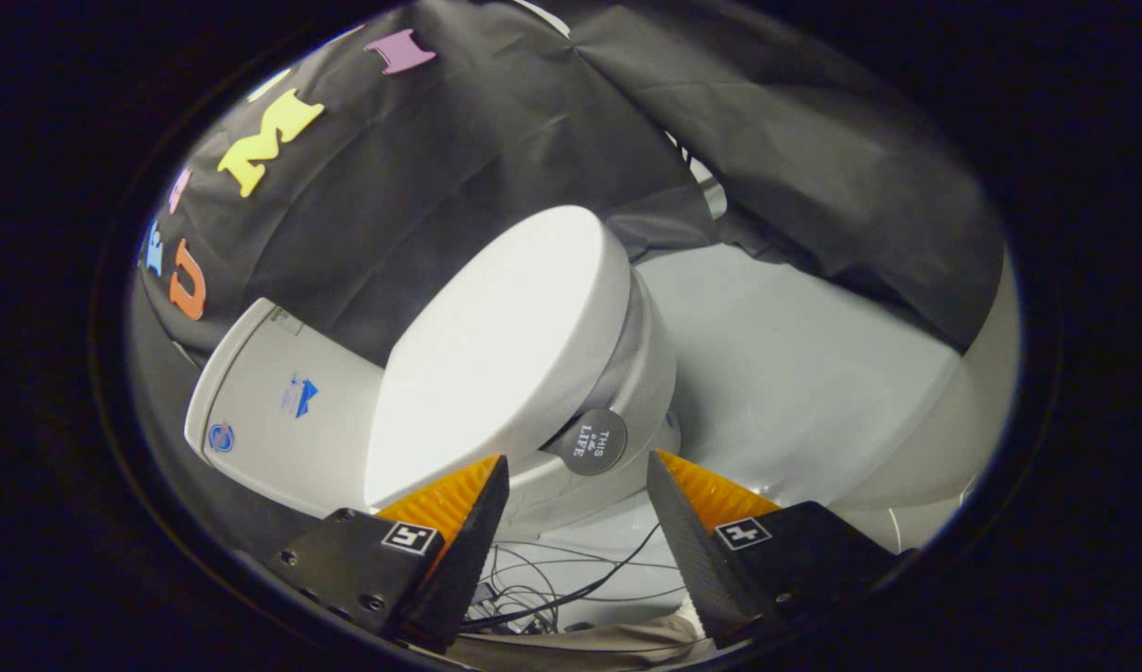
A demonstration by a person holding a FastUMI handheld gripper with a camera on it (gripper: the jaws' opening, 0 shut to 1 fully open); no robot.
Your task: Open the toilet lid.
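Note:
A white toilet stands ahead, seen tilted. Its white lid (501, 350) lies closed over the bowl (641, 373), and the white tank (286, 406) sits behind it. A round dark tab (591, 441) sticks out from the lid's side edge, just ahead of my fingertips and between them. My gripper (577, 467) is open, and the fingers stand apart on either side of the tab without touching it. Nothing is held.
Black cloth hangs behind and around the toilet. A pale grey floor (795, 373) spreads beside the bowl. Thin dark cables (571, 579) lie on the floor below and between the fingers.

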